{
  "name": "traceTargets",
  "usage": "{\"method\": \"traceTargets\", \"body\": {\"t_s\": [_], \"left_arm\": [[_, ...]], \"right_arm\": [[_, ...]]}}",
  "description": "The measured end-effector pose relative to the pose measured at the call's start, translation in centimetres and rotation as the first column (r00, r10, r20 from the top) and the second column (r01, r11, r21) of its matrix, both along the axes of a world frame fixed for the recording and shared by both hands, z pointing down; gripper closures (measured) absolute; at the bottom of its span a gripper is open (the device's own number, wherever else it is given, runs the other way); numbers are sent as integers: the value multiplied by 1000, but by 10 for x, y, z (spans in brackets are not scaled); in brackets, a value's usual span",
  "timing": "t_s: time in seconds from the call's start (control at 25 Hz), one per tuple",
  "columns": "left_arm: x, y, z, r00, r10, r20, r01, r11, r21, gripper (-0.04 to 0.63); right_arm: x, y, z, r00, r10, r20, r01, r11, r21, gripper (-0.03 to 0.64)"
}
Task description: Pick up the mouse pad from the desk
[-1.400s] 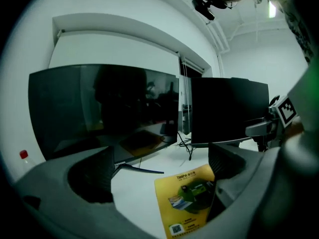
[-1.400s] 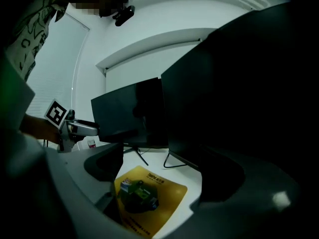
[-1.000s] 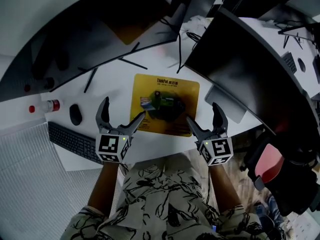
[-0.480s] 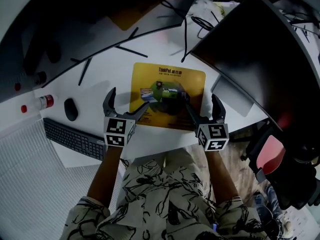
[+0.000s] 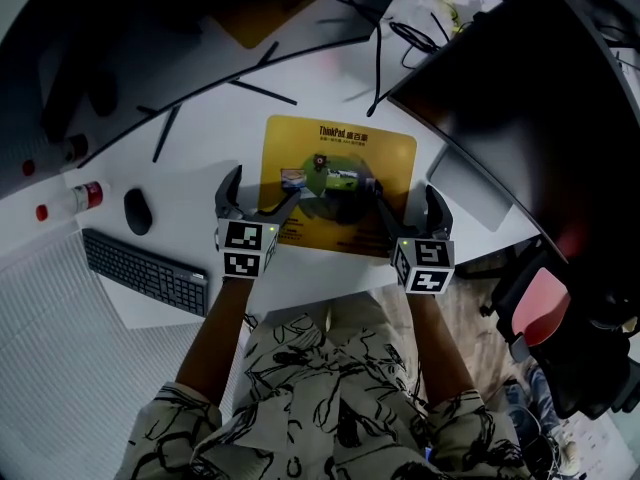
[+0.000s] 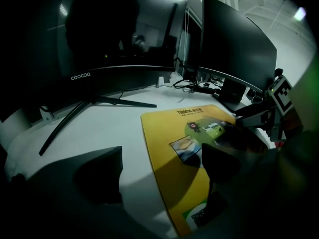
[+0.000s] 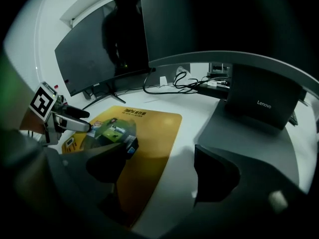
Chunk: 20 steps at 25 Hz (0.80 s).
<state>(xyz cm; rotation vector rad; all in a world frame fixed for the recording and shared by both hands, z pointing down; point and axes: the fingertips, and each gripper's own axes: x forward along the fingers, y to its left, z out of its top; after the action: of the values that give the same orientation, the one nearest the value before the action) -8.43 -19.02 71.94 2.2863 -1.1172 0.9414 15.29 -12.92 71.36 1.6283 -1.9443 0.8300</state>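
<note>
Both claws are lower than a second ago and further in over the mouse pad [image 5: 340,183]. Earlier, their tips sit short of its near edge. Now they reach past that edge, one at each near corner.

Left gripper [image 5: 262,190]: its jaws have just been closing a little but are wide apart and hold nothing. In the left gripper view the pad's left edge runs between the jaws, with one jaw over the bare white desk [image 5: 230,138] and the other over the yellow pad.

Right gripper [image 5: 408,200]: same story. Its jaws have just been closing slightly, are still wide, and are empty. In the right gripper view the pad's right edge lies between them, with one jaw above the pad and the other above the grey monitor base [image 7: 234,133] beside it.

The pad lies flat on the desk in front of you, between the two monitors, and is not lifted. The mouse [image 5: 137,211] and keyboard [image 5: 145,273] sit well off to the left, out of the way.

You look lined up for a two-sided pinch, so the approach seems about done and the grab not yet made. You can't tell whether any tip touches the surface. The pad is thin and flat, so an edge probably has to come up before the jaws can bite.
</note>
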Motion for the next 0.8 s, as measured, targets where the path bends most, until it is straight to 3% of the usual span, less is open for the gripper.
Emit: {"method": "traceTargets", "body": {"t_s": [0.28, 0.6, 0.72, 0.8], "left_arm": [[0, -1, 4, 1000, -22, 0, 22, 1000, 7, 150], [5, 4, 2, 1000, -17, 2, 17, 1000, 3, 198], [14, 8, -2, 1000, 16, 5, -16, 1000, 3, 278], [16, 9, -3, 1000, 18, 6, -18, 1000, 4, 293]], "right_arm": [[3, 2, 5, 997, 2, -71, -2, 1000, -6, 224], [1, 1, 4, 997, -10, -79, 8, 1000, -17, 247], [-5, 3, 3, 997, -20, -77, 18, 999, -29, 287], [-11, 3, 3, 996, -29, -81, 26, 999, -32, 353]]}}
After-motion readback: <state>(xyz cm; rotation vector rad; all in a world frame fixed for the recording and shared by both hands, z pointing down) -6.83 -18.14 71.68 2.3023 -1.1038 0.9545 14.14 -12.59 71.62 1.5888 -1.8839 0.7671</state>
